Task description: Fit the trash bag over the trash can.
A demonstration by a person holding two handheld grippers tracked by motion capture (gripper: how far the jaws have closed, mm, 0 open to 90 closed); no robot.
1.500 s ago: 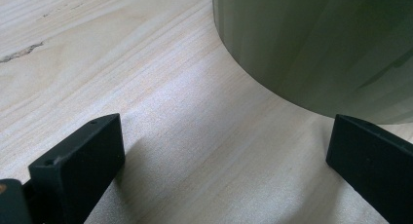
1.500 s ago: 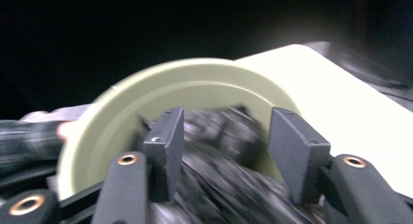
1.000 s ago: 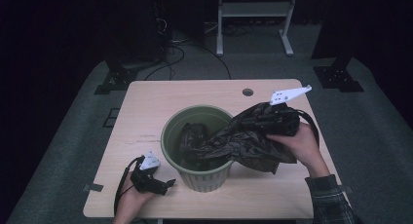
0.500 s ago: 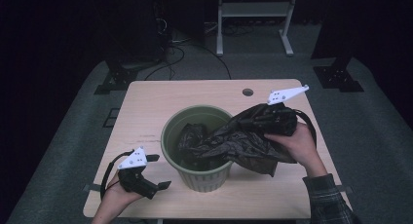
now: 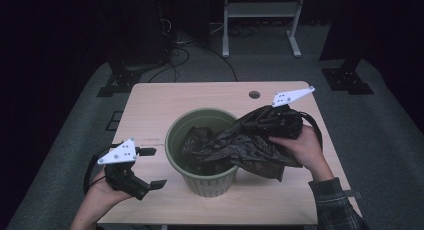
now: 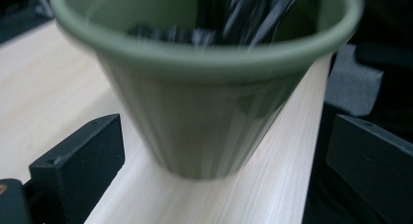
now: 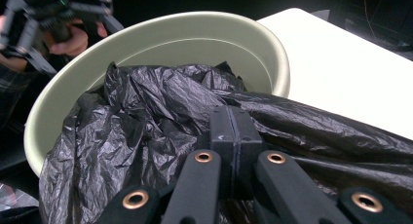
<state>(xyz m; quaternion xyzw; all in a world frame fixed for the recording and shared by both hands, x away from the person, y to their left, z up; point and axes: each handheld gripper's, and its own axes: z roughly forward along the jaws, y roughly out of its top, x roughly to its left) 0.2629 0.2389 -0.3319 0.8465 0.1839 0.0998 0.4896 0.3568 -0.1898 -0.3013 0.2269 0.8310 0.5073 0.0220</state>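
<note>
A green ribbed bin (image 5: 210, 182) stands near the middle front of the wooden table (image 5: 200, 100). A crumpled black plastic bag (image 5: 235, 145) lies partly inside it and spills over its right rim. My right gripper (image 5: 257, 122) is at that rim, shut on a fold of the bag. In the right gripper view its jaws (image 7: 233, 124) meet on the bag (image 7: 146, 112) above the bin (image 7: 195, 39). My left gripper (image 5: 153, 167) hangs open to the left of the bin, apart from it and holding nothing. In the left gripper view the bin (image 6: 204, 112) sits between the spread jaws (image 6: 224, 131).
A round cable hole (image 5: 254, 95) is in the table's far side. Black stand feet (image 5: 115, 85) and cables lie on the grey floor behind, beside a metal frame (image 5: 260, 10). The table's front edge is close under both hands.
The left gripper has lifted off the table and drifted slightly left, its jaws still open. The right gripper and the bag have stayed put.
</note>
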